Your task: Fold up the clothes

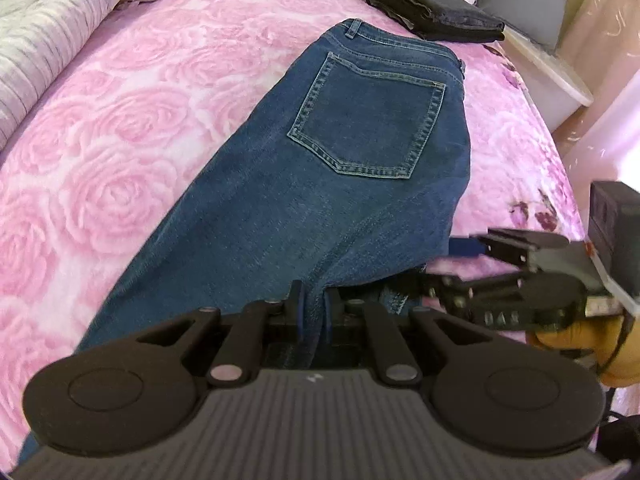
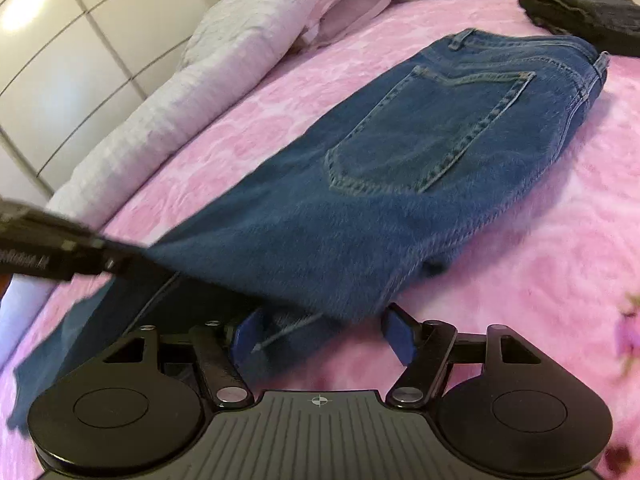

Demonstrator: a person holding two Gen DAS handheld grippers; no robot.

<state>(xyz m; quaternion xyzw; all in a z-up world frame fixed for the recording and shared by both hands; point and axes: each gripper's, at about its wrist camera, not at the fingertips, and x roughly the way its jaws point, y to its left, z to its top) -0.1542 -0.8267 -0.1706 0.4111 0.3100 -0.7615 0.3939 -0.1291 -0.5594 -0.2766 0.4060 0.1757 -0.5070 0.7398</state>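
The jeans [image 1: 320,184] lie on the pink bed [image 1: 120,120], stretching away ahead of both tongs. The left tongs [image 1: 314,304] are clamped on a fold of the denim. The right tongs [image 2: 324,336] stand wide apart, the denim's edge between them, not pinched. Folded dark clothes [image 1: 432,8] sit far beyond the waistband.

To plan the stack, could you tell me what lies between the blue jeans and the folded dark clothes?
Only a thin strip of pink bedspread separates blue jeans from folded dark clothes, seen in the left wrist view.
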